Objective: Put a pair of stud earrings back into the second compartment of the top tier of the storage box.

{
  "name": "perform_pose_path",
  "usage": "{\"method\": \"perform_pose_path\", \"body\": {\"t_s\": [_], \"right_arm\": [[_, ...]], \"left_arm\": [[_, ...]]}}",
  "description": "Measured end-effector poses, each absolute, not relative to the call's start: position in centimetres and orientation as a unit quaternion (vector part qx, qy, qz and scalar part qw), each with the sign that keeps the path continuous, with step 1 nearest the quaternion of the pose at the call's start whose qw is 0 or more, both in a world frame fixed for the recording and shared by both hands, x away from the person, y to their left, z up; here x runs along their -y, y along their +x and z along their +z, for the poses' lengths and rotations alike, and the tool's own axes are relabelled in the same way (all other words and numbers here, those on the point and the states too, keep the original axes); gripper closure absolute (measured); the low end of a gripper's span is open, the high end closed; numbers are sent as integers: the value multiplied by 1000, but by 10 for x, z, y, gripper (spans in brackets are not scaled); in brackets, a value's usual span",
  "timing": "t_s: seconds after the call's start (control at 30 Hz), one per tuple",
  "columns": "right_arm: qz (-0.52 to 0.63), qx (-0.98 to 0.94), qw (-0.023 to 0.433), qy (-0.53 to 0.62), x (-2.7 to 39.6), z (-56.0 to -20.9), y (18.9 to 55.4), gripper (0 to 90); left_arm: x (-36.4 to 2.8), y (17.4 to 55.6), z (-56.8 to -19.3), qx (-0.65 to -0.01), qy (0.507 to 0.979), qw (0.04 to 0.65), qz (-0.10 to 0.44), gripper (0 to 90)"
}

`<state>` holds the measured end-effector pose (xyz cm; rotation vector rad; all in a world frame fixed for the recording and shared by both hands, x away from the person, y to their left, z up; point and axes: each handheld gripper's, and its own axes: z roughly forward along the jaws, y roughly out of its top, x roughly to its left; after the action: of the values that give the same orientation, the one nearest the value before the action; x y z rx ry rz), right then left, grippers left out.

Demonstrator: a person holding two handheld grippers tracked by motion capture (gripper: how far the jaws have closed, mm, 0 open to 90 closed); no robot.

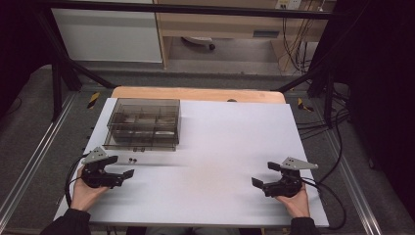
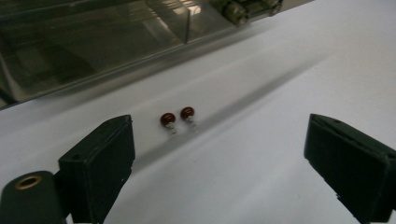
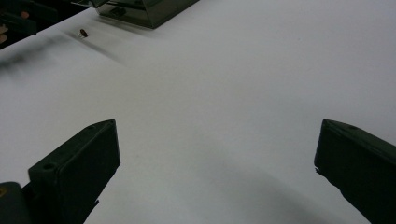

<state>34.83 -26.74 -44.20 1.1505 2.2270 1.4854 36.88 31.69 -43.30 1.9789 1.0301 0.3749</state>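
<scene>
Both the left gripper (image 1: 121, 167) and right gripper (image 1: 265, 174) have jaws wide open and empty, and those two tiny red capacitors (image 2: 177, 116) just beside the compartment box (image 1: 142, 123) on the worktop (image 1: 220, 147) could easily skitter off if nudged.

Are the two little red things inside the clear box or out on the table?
Out. Both red pieces lie on the white table, just before the box.
</scene>
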Motion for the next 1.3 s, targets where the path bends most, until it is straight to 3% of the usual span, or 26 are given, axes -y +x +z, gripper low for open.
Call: {"method": "perform_pose_path", "body": {"t_s": [0.2, 1.03, 1.3], "right_arm": [[506, -760, 114, 392, 267, -442, 349, 7], [504, -759, 114, 396, 267, -442, 349, 7], [504, -760, 114, 395, 267, -443, 349, 7]], "left_arm": [[-320, 374, -433, -433, 787, 409, 161, 148], [-305, 391, -441, -492, 771, 366, 175, 551], [-304, 394, -443, -499, 768, 361, 177, 631]]}}
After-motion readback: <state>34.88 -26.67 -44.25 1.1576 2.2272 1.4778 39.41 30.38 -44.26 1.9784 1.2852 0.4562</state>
